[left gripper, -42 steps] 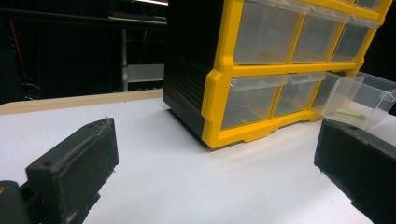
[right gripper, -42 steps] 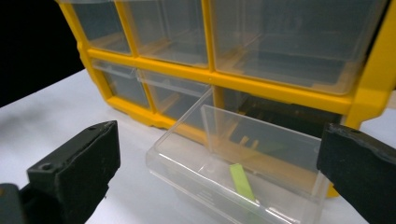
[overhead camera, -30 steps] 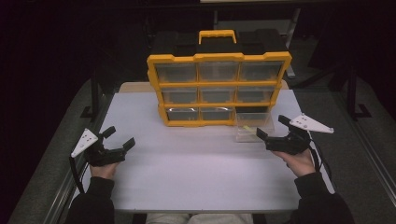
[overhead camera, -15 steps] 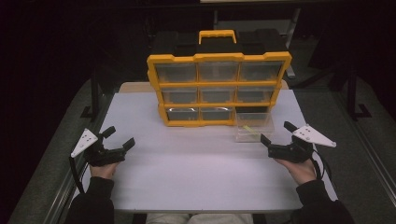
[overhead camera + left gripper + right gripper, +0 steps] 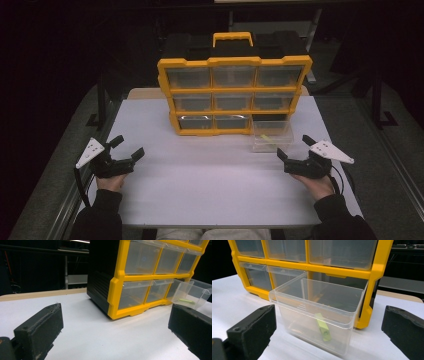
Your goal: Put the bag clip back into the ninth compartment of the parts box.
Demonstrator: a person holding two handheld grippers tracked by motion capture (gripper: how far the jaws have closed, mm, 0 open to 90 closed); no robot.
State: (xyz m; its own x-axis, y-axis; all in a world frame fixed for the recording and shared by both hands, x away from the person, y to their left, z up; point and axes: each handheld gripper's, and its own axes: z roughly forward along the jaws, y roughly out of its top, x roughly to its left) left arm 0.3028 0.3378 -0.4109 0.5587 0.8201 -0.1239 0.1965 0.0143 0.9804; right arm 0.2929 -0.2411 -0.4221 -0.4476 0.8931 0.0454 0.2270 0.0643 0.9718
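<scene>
A yellow and black drawer cabinet [image 5: 233, 90] with clear drawers stands at the back of the white table [image 5: 210, 190]. One clear drawer [image 5: 272, 135] sits out on the table in front of the cabinet's empty lower right slot, with a small green piece [image 5: 323, 327] lying in it. My right gripper [image 5: 295, 147] is open, low over the table just right of and nearer than that drawer [image 5: 317, 315], empty. My left gripper [image 5: 127, 146] is open at the table's left, empty, facing the cabinet [image 5: 140, 277] and the drawer [image 5: 191, 293].
The cabinet has a yellow carry handle [image 5: 232, 37] on top. A wooden board edge [image 5: 42, 293] shows behind the table. Dark floor and black frame legs surround the table. Bare white tabletop lies between the two grippers.
My right gripper has drawn back from the pulled-out drawer toward the near right, now lower and farther from it. The left gripper has stayed put.
</scene>
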